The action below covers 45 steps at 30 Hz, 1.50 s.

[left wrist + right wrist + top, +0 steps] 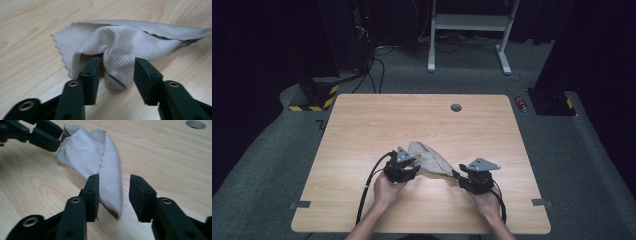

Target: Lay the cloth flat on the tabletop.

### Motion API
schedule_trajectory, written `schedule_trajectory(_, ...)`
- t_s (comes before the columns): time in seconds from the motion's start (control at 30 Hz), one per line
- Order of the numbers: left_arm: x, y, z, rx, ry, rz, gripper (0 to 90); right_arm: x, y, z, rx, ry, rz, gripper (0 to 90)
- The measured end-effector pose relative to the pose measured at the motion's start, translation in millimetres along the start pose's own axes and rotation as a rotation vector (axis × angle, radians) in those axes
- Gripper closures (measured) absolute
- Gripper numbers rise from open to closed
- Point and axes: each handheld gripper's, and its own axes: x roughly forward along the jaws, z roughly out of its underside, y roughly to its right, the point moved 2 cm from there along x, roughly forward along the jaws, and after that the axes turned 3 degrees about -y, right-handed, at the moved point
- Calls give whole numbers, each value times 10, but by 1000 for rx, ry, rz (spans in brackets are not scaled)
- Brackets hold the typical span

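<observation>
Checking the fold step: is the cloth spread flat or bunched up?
Bunched up. The cloth lies in raised folds with layers overlapping on the table, not flat.

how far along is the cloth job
Done: the cloth looks folded over on itself, bunched on the table between both claws. In hand: the left claw has a fold between its jaws and the right claw has the cloth's end between its jaws, but both stand open with gaps showing, so neither grips. Left: the cloth is still rumpled, so probably flattening or another fold.
</observation>
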Motion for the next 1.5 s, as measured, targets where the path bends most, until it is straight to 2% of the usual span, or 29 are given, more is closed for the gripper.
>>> schedule_trajectory(0.1,-9,31,39,8,-13,-3,518,101,-66,-73,-48,-31,3,536)
schedule_trajectory(0.13,34,43,75,12,-33,-8,517,163,-93,-96,-69,-55,-4,518)
schedule_trajectory(0.17,34,43,75,12,-33,-8,520,163,-93,-96,-69,-55,-4,518)
schedule_trajectory(0.2,75,44,88,6,-44,-8,556,273,-129,-118,-101,-104,5,500)
schedule_trajectory(0.23,96,47,94,5,-43,-9,556,273,-129,-118,-101,-104,5,500)
schedule_trajectory(0.27,153,51,93,3,-33,0,649,383,-130,-115,-110,-162,3,622)
schedule_trajectory(0.3,153,51,93,3,-33,0,684,383,-130,-115,-110,-162,3,622)
schedule_trajectory(0.33,198,52,76,3,-32,9,734,462,-101,-106,-91,-200,4,746)
schedule_trajectory(0.37,198,52,76,3,-32,9,770,462,-101,-106,-91,-200,4,746)
schedule_trajectory(0.4,213,43,48,7,-27,14,820,473,-72,-104,-84,-208,19,859)
schedule_trajectory(0.43,211,41,30,9,-24,15,853,467,-59,-104,-83,-209,19,876)
schedule_trajectory(0.5,204,37,7,19,-21,15,877,455,-44,-105,-77,-207,19,883)
schedule_trajectory(0.53,174,34,-30,24,-3,16,877,440,-29,-108,-68,-200,20,886)
schedule_trajectory(0.67,14,-20,-185,29,47,17,885,273,48,-144,-8,-134,-30,877)
schedule_trajectory(0.77,-50,-61,-265,39,56,-3,885,195,57,-157,1,-118,-51,865)
schedule_trajectory(0.8,-77,-122,-332,38,53,-19,885,166,63,-150,-4,-125,-60,855)
schedule_trajectory(0.87,-70,-164,-354,24,49,-15,885,166,63,-141,-6,-131,-60,870)
schedule_trajectory(0.9,-27,-207,-363,18,36,-27,882,199,58,-95,-22,-159,-49,891)
schedule_trajectory(0.97,10,-225,-355,16,25,-38,879,219,64,-78,-28,-168,-44,891)
schedule_trajectory(1.03,62,-214,-316,17,17,-43,854,282,90,-7,-6,-202,-35,890)
schedule_trajectory(1.1,73,-197,-299,21,19,-39,805,292,100,11,4,-215,-33,884)
schedule_trajectory(1.13,82,-162,-264,32,9,-40,759,282,101,30,10,-215,-28,775)
schedule_trajectory(1.17,82,-162,-264,32,9,-40,722,282,101,30,10,-215,-28,775)
schedule_trajectory(1.2,78,-150,-240,36,5,-46,680,223,82,1,-1,-176,-20,744)
schedule_trajectory(1.23,75,-145,-223,36,4,-48,680,223,82,1,-1,-176,-20,744)
schedule_trajectory(1.27,66,-139,-190,30,2,-46,631,159,29,-58,-23,-127,-42,693)
schedule_trajectory(1.33,49,-145,-135,28,-8,-50,609,144,-1,-81,-34,-115,-48,663)
schedule_trajectory(1.4,45,-163,-61,10,-23,-57,569,180,-129,-153,-65,-103,-73,570)
schedule_trajectory(1.5,76,-188,-10,3,-45,-42,611,289,-222,-175,-97,-110,-91,530)
